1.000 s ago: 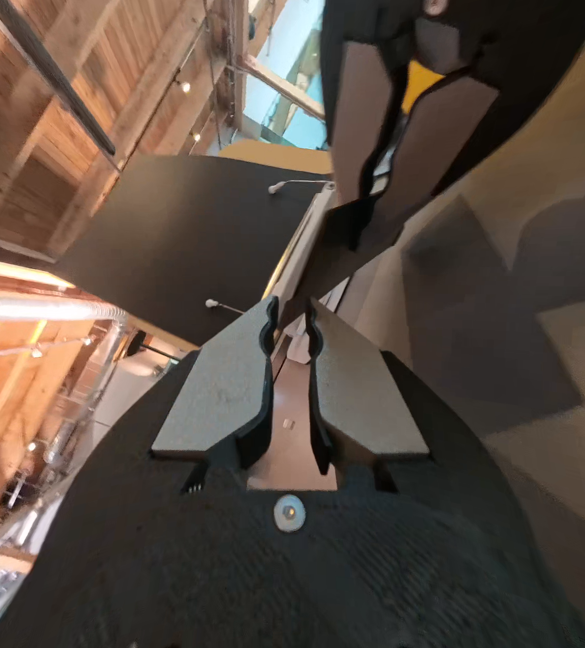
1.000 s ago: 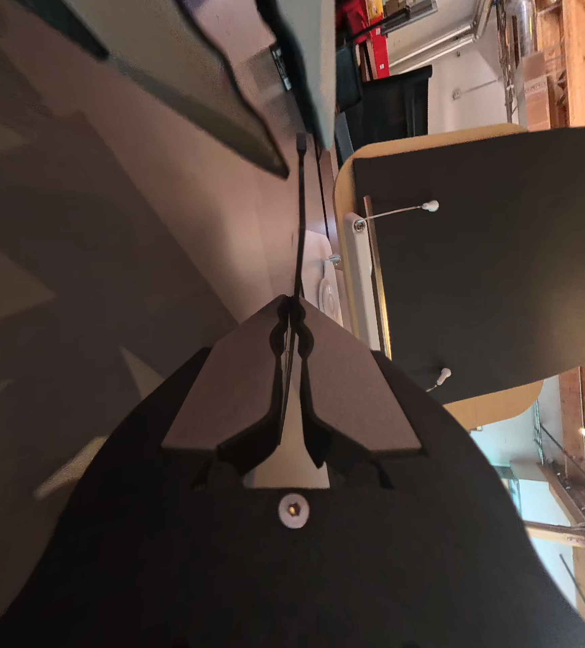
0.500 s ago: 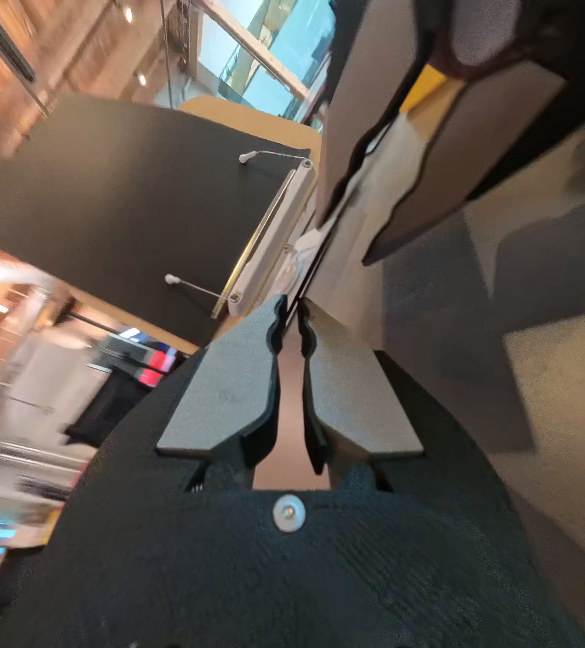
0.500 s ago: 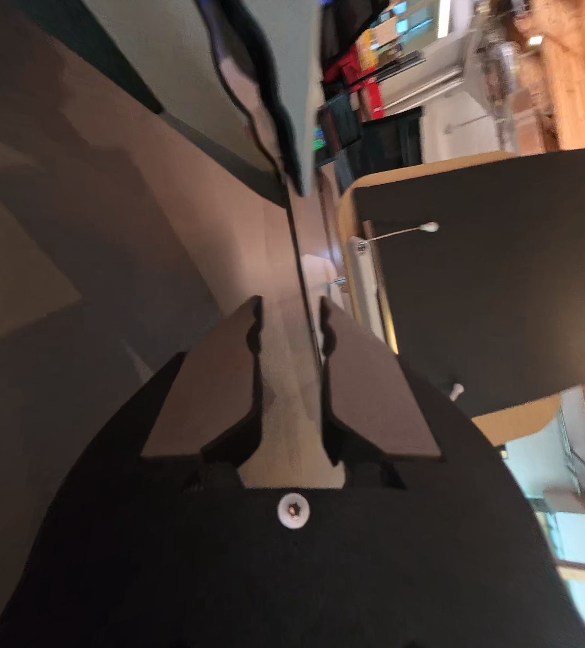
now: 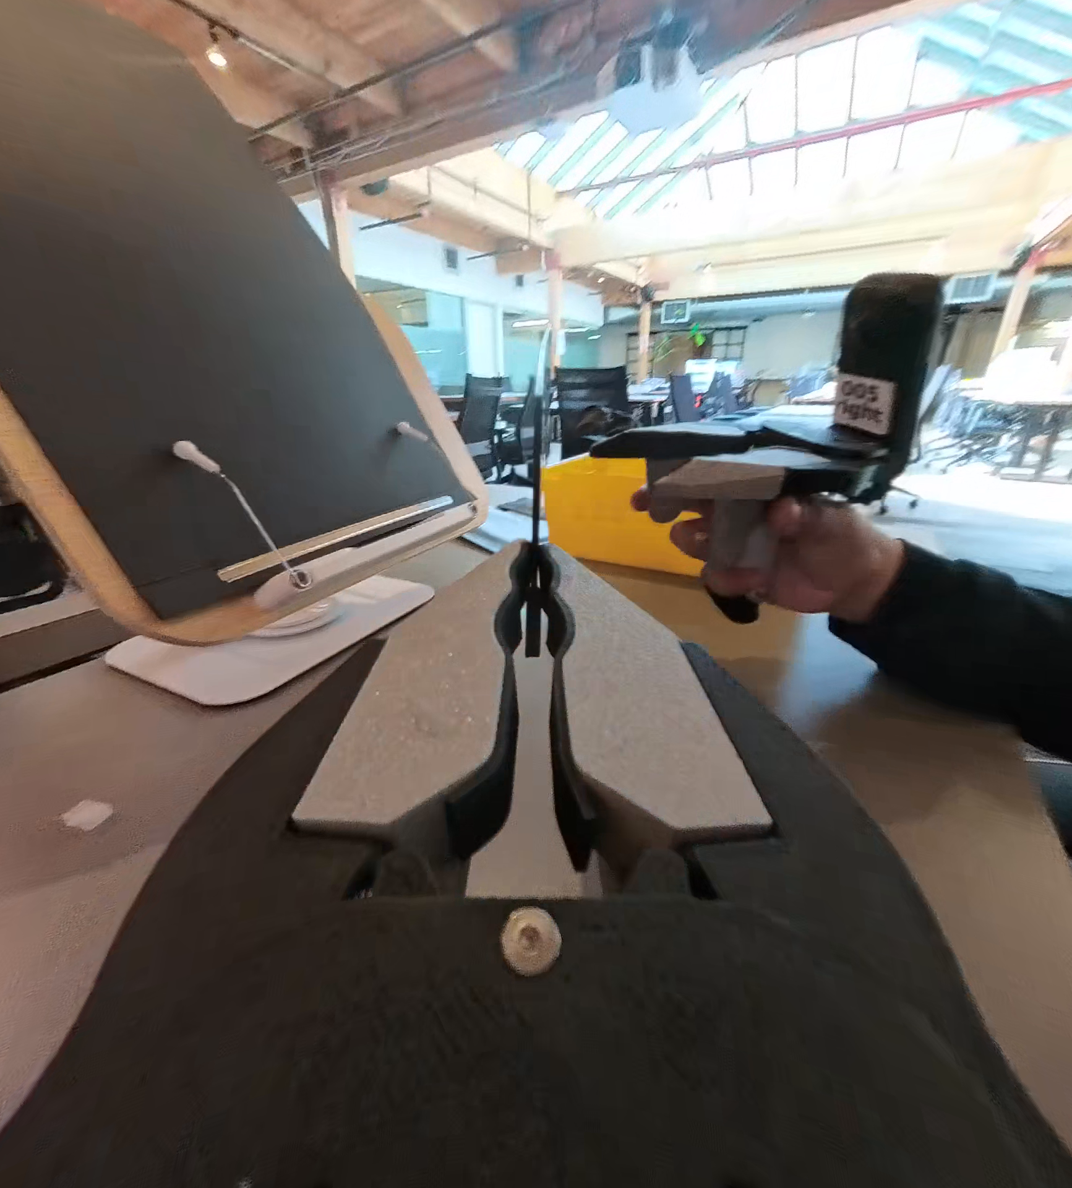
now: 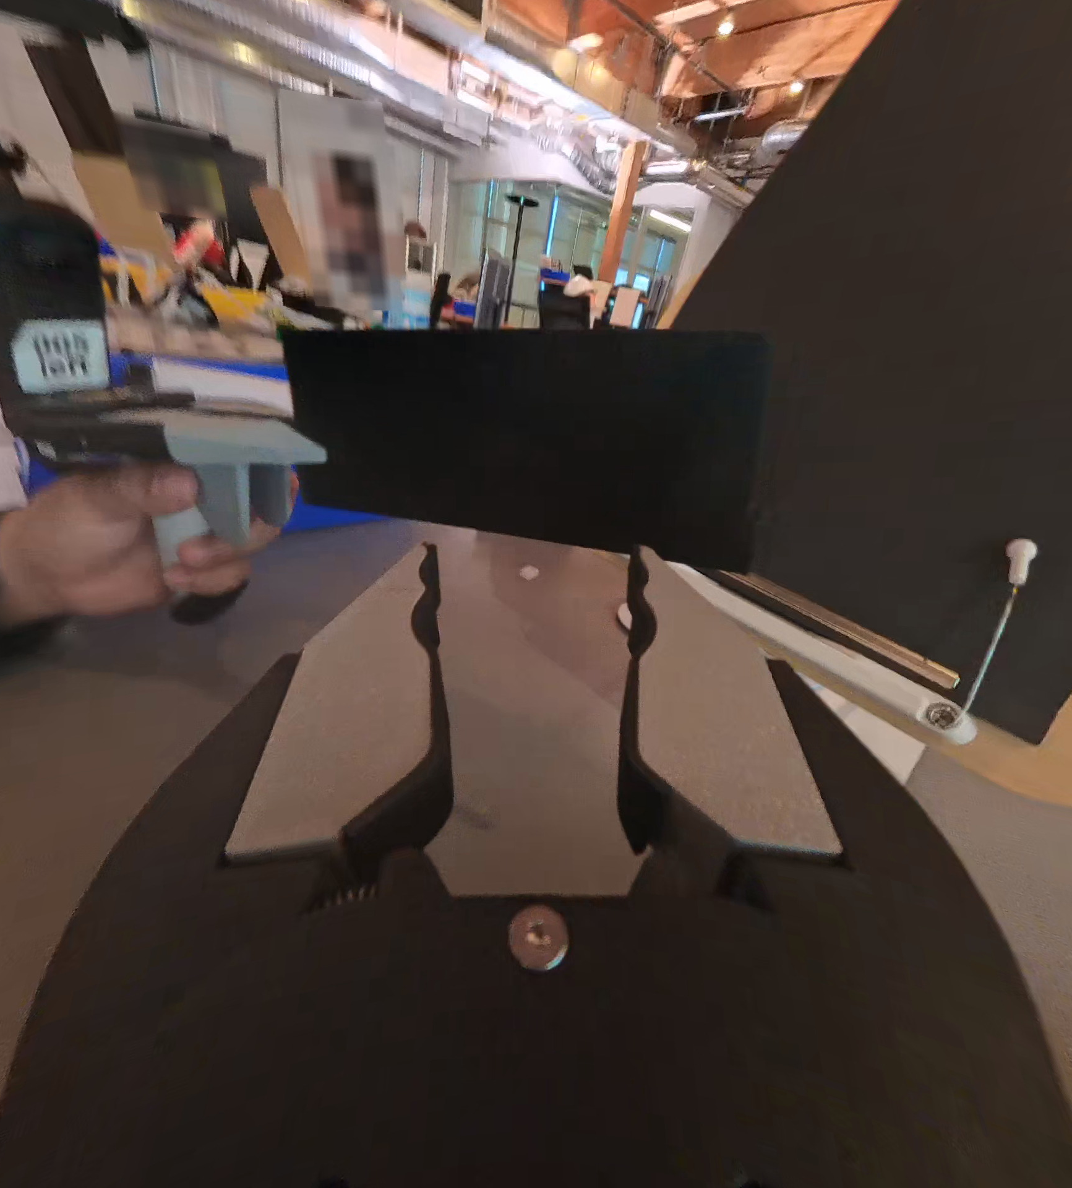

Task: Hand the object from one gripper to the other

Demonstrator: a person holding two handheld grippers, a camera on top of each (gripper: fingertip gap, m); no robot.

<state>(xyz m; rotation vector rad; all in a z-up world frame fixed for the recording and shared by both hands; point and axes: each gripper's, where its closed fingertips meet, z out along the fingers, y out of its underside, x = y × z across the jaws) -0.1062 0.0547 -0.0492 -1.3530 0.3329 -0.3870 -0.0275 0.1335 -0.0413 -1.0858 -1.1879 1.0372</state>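
The object is a thin black rectangular plate. In the left wrist view it stands edge-on (image 5: pixel 539 463), upright, pinched between the tips of my left gripper (image 5: pixel 534 566), which is shut on it. In the right wrist view I see its broad face (image 6: pixel 527 443), held at its left end by the left gripper (image 6: pixel 308 450). My right gripper (image 6: pixel 531 559) is open and empty, its tips just below the plate's lower edge and apart from it. It also shows in the left wrist view (image 5: pixel 610 447), held by a hand (image 5: pixel 796 566) to the right of the plate.
A large black board in a wooden frame (image 5: pixel 199 321) leans on a white base on the brown table (image 5: pixel 38 771); it also fills the right of the right wrist view (image 6: pixel 938 321). A yellow bin (image 5: pixel 597 514) stands behind the plate. Office desks and chairs lie beyond.
The right gripper, shut on the plate a second ago, has opened and drawn back. The left gripper has closed on the plate. Both grippers have turned upright.
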